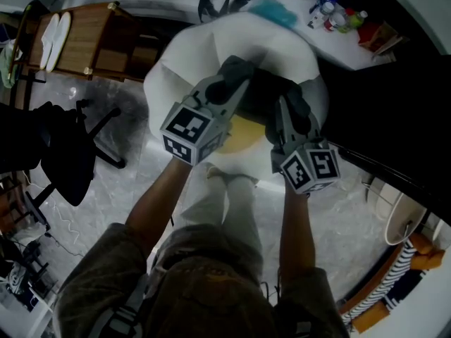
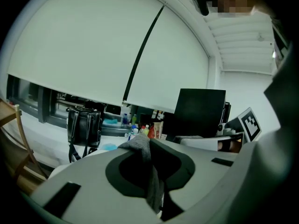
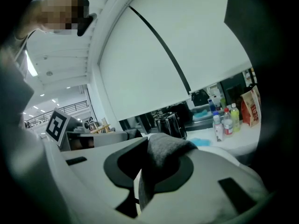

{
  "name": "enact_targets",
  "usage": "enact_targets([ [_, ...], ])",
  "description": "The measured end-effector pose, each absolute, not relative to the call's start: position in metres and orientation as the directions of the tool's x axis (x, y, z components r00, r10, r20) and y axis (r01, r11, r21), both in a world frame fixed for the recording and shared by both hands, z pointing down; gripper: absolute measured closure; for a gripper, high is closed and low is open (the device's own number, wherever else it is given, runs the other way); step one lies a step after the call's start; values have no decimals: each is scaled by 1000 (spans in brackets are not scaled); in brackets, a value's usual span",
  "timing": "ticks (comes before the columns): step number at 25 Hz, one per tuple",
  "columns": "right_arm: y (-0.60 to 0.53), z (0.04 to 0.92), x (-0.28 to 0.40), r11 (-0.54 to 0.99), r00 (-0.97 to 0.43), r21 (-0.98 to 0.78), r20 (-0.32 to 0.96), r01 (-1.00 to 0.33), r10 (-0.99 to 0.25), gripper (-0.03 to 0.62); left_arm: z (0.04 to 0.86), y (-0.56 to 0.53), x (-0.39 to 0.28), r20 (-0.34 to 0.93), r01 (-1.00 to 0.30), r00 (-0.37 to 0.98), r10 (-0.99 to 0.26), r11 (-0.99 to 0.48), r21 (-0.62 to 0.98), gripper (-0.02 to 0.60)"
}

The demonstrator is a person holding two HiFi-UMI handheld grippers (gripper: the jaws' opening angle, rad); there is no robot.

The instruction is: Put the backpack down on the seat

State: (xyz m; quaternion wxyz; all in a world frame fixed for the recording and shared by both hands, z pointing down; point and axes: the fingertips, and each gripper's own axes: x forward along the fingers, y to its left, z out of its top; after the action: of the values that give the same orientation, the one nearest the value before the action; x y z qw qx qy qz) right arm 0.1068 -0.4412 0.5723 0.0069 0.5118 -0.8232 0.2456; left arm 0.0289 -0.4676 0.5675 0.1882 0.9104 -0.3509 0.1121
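In the head view a dark backpack (image 1: 262,94) hangs between my two grippers over a round white seat (image 1: 184,62); whether it touches the seat I cannot tell. A yellow patch (image 1: 243,134) shows just below it. My left gripper (image 1: 237,74) is shut on a grey strap (image 2: 142,146) of the backpack, which fills the gap of the jaws in the left gripper view (image 2: 150,164). My right gripper (image 1: 285,108) is shut on another grey strap (image 3: 163,148), pinched between its jaws (image 3: 149,171). Most of the bag is hidden behind the gripper bodies.
A white counter (image 1: 352,44) behind the seat carries bottles (image 3: 223,123), a teal cloth (image 1: 276,10) and a black handbag (image 2: 84,126). A wooden frame (image 1: 91,41) stands at the far left, a black office chair (image 1: 67,153) beside it. The person's legs (image 1: 229,210) stand before the seat.
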Motion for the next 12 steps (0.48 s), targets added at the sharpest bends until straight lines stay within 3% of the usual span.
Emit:
enact_targets([
  [12,-454,598,119,330,-437,-379,245,-865,-865,557,590,-483,34,300,-690,722,-624,-685,234,555],
])
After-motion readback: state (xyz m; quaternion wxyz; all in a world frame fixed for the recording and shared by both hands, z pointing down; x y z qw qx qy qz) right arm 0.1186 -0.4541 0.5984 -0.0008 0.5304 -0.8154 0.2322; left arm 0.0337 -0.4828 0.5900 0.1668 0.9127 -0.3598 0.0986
